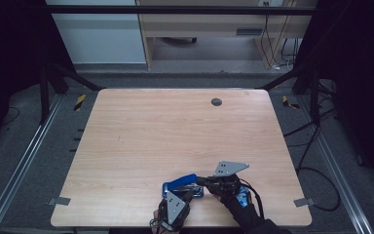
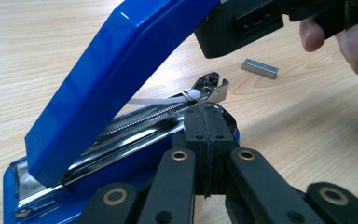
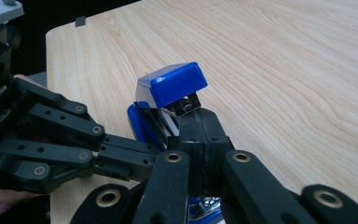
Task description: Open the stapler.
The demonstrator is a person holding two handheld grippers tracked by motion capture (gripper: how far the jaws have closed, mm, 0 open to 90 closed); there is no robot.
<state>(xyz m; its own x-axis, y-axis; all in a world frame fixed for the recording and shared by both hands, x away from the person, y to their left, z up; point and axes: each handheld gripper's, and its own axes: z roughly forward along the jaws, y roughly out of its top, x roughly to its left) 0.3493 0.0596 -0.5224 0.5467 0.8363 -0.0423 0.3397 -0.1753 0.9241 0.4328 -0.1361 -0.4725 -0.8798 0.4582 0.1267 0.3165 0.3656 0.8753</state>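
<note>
I see the wooden table (image 1: pixel 141 141) with both grippers crowded at its near edge, where the blue stapler (image 1: pixel 182 185) lies with its lid tilted up; my left gripper (image 2: pixel 204 140) comes in low from the near side, jaws pressed together on the stapler's front end. My right gripper (image 3: pixel 200 140) reaches in from the right, its jaws likewise clenched on the stapler's base beneath the raised lid; a small strip of staples (image 2: pixel 259 68) lies on the wood just beyond.
</note>
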